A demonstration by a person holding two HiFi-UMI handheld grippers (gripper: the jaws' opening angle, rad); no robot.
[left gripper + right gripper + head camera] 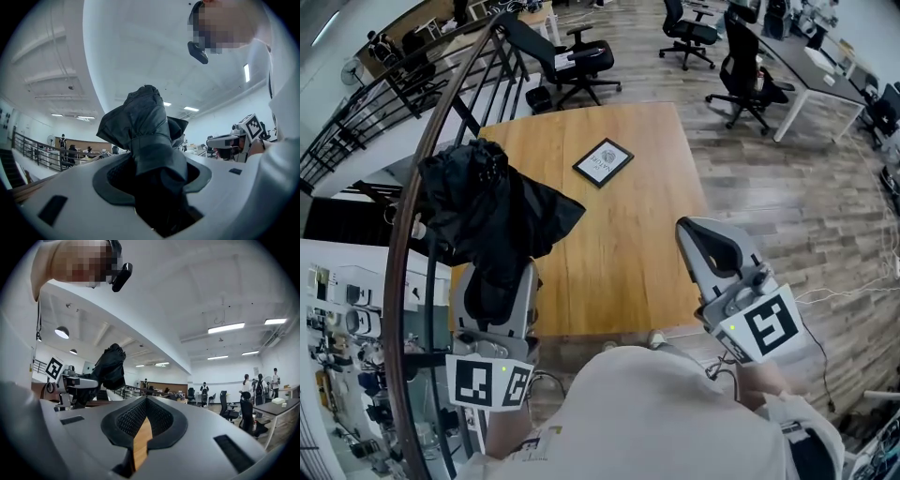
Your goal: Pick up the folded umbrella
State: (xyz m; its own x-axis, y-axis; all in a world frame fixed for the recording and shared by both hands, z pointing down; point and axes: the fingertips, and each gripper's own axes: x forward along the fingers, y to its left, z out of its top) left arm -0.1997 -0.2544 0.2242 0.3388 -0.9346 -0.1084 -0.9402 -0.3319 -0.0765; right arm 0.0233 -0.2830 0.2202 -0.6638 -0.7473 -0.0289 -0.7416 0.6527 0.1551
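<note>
Head view, step in hand: carrying, not reaching. Grips the folded umbrella (487,211) by its lower end in the left gripper (502,272), jaws pressed onto black fabric, bundle sticking up past the fingertips, apart from the table (619,253) lying ahead and to that gripper's right.

Confirmed in the left gripper view: left gripper (154,180) clenched round the umbrella (147,136), dark cloth filling the gap between both pads, creased canopy bulging just beyond the tips. Seen too from the right gripper view, off to that gripper's left: umbrella (110,364) standing up out of the left gripper (77,380).

Keeps the right gripper (698,239) empty, jaws drawn together on nothing, pointing out over the near table edge. Same in its own view: right gripper (146,423) closed to a sliver, only wood showing through.

Judged: pick-up as good as made. Next move likely calls for a firm clamp and an upright bundle, against slipping or sagging of the loose folds.

Hard to make out: handle and shaft, buried between the jaws and under cloth. No strap or fastening visible. Cannot tell whether the grip bites on a stiff core or on fabric alone. Print on the small framed card (603,161), beyond both grippers, too small to read.
</note>
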